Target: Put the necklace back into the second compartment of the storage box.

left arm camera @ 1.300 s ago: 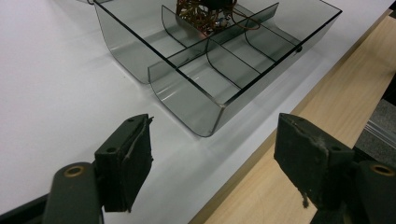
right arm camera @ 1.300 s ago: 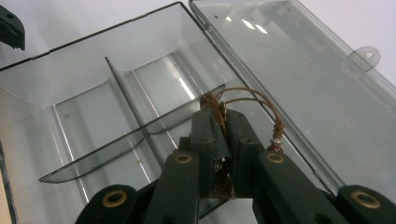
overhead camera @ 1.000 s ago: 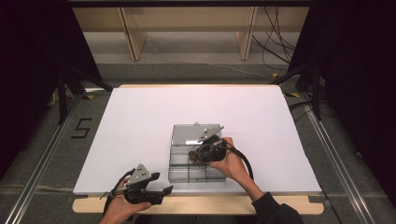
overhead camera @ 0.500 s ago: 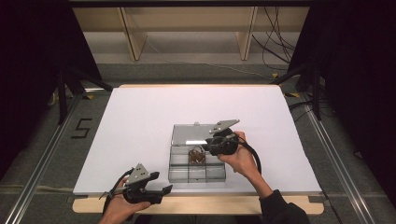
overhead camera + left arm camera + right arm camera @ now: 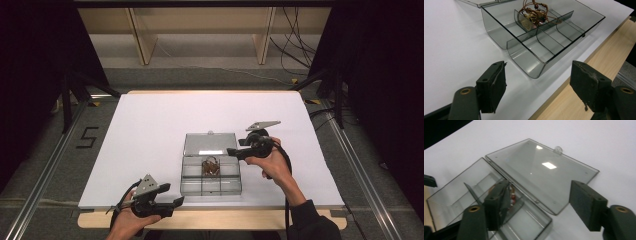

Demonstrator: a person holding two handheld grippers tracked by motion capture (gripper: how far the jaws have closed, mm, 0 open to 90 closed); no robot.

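A smoky clear compartment box [image 5: 210,191] lies near the table's front, its lid [image 5: 209,144] flat open behind it. A brown cord bundle with beads [image 5: 210,166] rests in a middle compartment by the hinge. My right gripper [image 5: 231,151] hovers just right of the box, pointing left; its jaws have just been opening and nothing is between them. In the right gripper view my right gripper [image 5: 540,187] stands wide above the lid [image 5: 541,170], and one jaw partly hides the bundle [image 5: 512,197]. My left gripper [image 5: 172,195] rests open at the front edge, facing the box [image 5: 524,53] and bundle [image 5: 534,12].
The white table top [image 5: 150,130] ends in a wooden front strip [image 5: 225,220]. A black cable [image 5: 286,165] trails from the right gripper over the hand. Wooden shelving [image 5: 200,30] and floor cables lie beyond the far edge.
My right gripper has drawn away from over the box toward the right and a little up, and its jaws have spread. The cord bundle stays in its compartment. The left gripper has not moved.
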